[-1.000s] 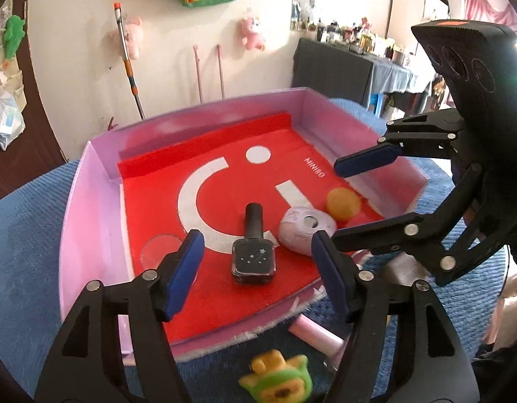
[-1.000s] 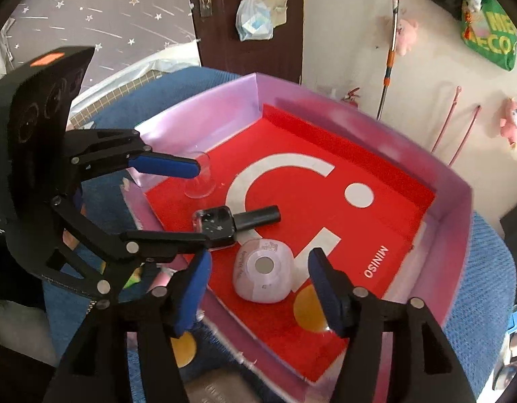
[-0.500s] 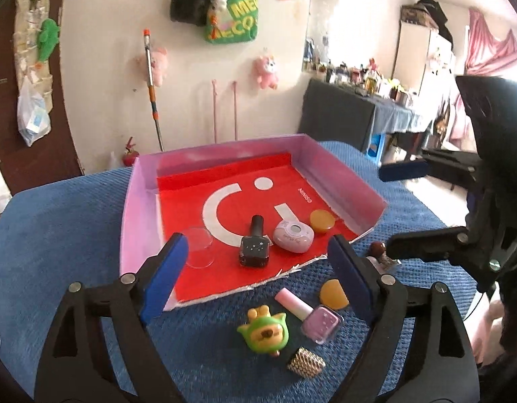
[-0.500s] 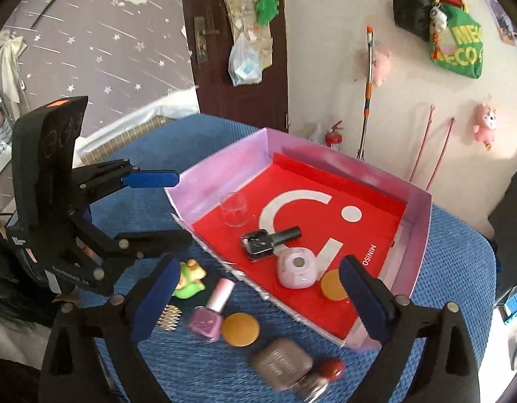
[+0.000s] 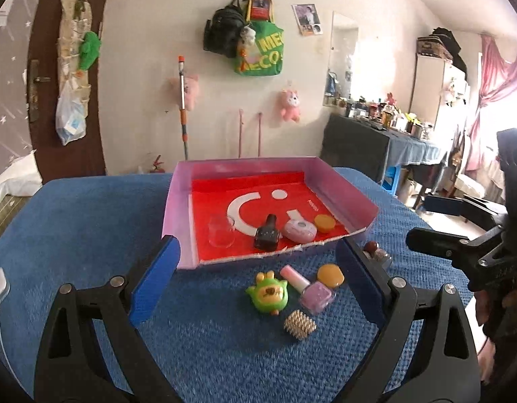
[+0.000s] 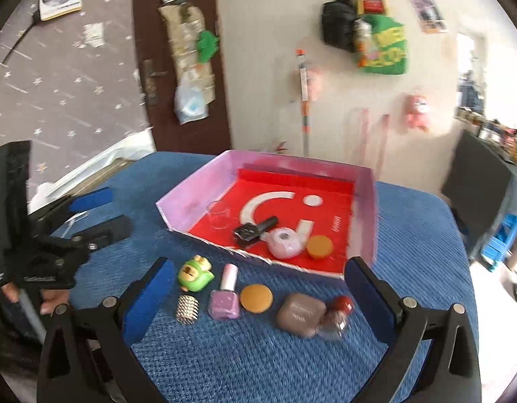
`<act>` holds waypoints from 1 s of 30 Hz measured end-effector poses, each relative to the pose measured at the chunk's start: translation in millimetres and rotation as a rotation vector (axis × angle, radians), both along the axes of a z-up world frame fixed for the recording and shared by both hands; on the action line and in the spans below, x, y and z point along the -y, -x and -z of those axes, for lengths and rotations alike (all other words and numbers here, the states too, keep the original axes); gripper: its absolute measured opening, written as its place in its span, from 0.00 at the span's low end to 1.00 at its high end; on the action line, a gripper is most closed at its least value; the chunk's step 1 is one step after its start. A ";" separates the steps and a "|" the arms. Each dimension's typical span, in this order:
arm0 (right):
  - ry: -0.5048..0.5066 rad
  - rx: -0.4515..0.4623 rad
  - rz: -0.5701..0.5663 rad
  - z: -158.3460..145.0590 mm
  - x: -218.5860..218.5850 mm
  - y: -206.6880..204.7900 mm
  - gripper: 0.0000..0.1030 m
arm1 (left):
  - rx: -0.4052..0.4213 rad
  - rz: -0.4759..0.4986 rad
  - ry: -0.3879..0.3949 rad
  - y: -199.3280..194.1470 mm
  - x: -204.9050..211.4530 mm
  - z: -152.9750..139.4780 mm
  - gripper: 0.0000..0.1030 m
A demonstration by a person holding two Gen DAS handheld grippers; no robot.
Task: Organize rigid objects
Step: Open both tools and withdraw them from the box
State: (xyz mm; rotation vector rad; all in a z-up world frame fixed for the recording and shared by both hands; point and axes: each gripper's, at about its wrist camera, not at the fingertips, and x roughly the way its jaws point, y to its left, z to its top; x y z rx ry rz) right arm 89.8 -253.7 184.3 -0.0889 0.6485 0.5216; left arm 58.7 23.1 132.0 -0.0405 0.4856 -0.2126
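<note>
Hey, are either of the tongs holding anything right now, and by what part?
Nothing is held. The left tongs and right tongs are both opening, with nothing gripped between them.

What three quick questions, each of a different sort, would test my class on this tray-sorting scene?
1. True or false: the pink bottle lies inside the tray.
2. How many items are in the tray?
3. Which lies nearest the green toy? A) gold roller B) brown case C) black bottle

Key: 1. False, it lies on the blue cloth. 2. Four: clear cup, black bottle, white compact, orange disc. 3. A.
</note>
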 end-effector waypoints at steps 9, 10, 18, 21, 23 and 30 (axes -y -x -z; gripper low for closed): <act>0.004 0.094 0.215 33.2 9.6 46.6 1.00 | -0.041 -0.049 -0.019 18.9 6.3 35.6 0.92; -0.006 0.094 0.232 36.2 11.0 48.8 1.00 | -0.051 -0.055 -0.019 19.7 6.9 40.3 0.92; -0.013 0.091 0.353 71.0 22.2 55.6 1.00 | -0.132 -0.072 -0.003 18.2 11.4 69.5 0.92; 0.000 0.067 0.349 82.5 21.0 52.0 1.00 | -0.153 -0.079 -0.005 15.4 13.9 77.4 0.92; -0.001 0.047 0.344 90.9 20.6 51.3 1.00 | -0.172 -0.079 0.001 12.7 14.4 82.2 0.92; 0.004 -0.005 0.340 107.6 18.2 45.6 1.00 | -0.209 -0.081 -0.004 6.9 18.2 92.5 0.92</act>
